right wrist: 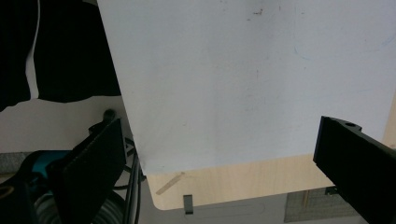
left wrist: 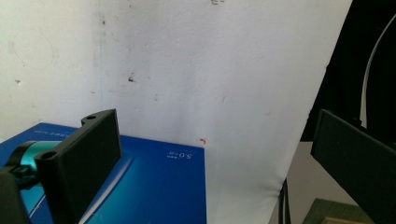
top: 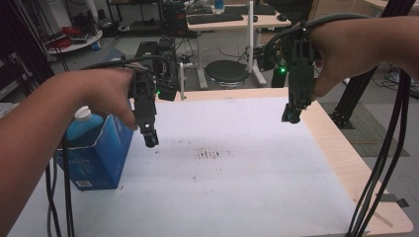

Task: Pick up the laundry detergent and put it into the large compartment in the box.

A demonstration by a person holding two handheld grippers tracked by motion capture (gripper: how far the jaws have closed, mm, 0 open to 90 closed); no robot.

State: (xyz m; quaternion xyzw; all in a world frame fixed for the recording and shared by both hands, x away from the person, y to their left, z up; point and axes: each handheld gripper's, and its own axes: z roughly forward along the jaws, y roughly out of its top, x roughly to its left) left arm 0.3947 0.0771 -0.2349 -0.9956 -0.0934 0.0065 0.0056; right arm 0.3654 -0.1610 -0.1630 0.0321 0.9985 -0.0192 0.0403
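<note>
In the high view the blue box (top: 101,158) hides the bottle (top: 83,126) below its shoulder — just the white cap and a teal curve show, at about nine o'clock on the white sheet (top: 237,173). The box's lettering is too small to read. In the left gripper view the box (left wrist: 154,186) runs off the bottom edge at six o'clock — its print is blurred.

A white sheet (top: 237,168) is covering the table (top: 346,163), lying under both tools, with a patch of brownish smudges (top: 207,154) sitting on it between them, nearer the left tool. The table's bare wooden edge is showing just right of the right tool. Beyond the tools, a round black stool (top: 226,71) is standing on the floor, and a keyboard (top: 215,18) is resting on a desk (top: 232,22) farther back.
</note>
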